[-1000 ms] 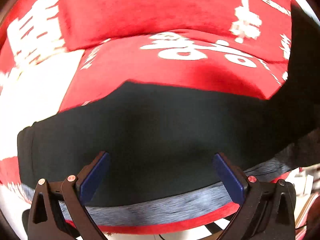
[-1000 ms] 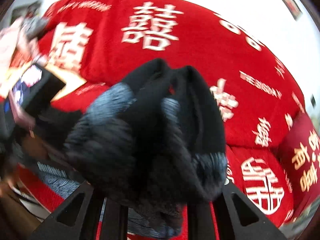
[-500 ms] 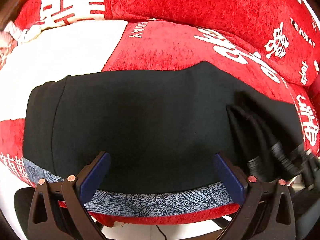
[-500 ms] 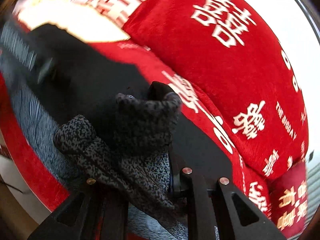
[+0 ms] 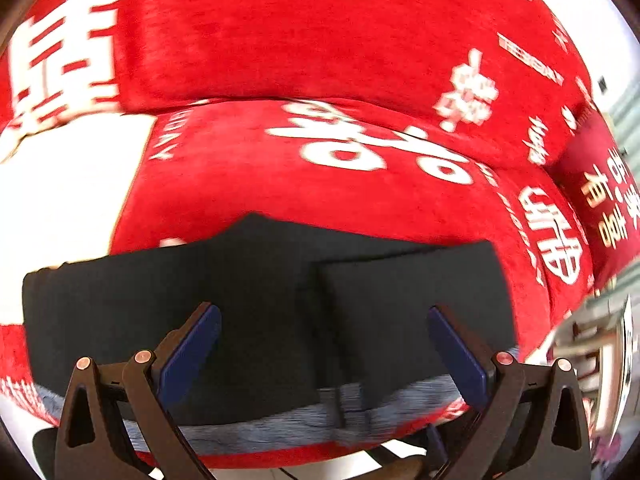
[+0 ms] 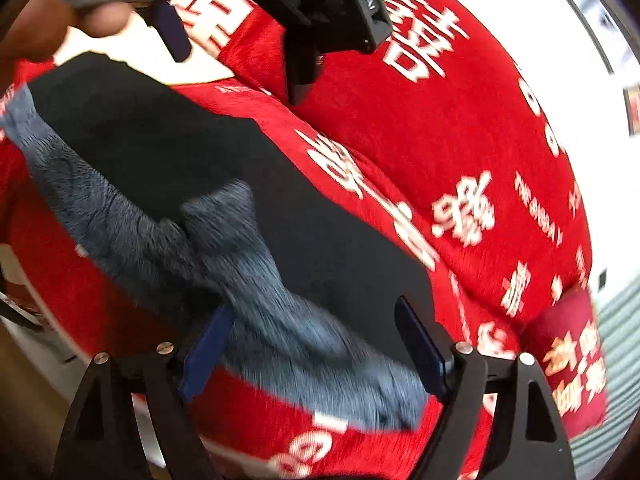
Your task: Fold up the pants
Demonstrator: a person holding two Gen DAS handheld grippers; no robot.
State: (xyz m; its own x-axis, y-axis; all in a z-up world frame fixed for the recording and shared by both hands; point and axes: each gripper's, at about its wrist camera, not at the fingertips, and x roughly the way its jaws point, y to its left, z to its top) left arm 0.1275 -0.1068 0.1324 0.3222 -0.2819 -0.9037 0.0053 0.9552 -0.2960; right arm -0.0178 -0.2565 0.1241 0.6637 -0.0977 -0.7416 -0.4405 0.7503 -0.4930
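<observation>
Black pants (image 5: pixel 256 312) lie flat on the seat of a red sofa (image 5: pixel 320 176) with white lettering, near its front edge. Grey patterned band (image 5: pixel 360 408), waistband or lining, can't tell which, runs along the near edge. In the left view the right part of the pants is doubled over the rest, fold edge visible mid-garment, so at least one fold looks done. Corner of grey fabric (image 6: pixel 240 248) sticks up loose in the right view, blurred. Left hand-held gripper (image 5: pixel 324 344) wide open, holding nothing, hovering over the pants. Right hand-held gripper (image 6: pixel 312 344) also spread wide, nothing clamped; grey fabric sits between the fingers but isn't pinched. Judgement: partway through, bundle still wide and lumpy at the grey edge; likely needs smoothing and another fold to finish
</observation>
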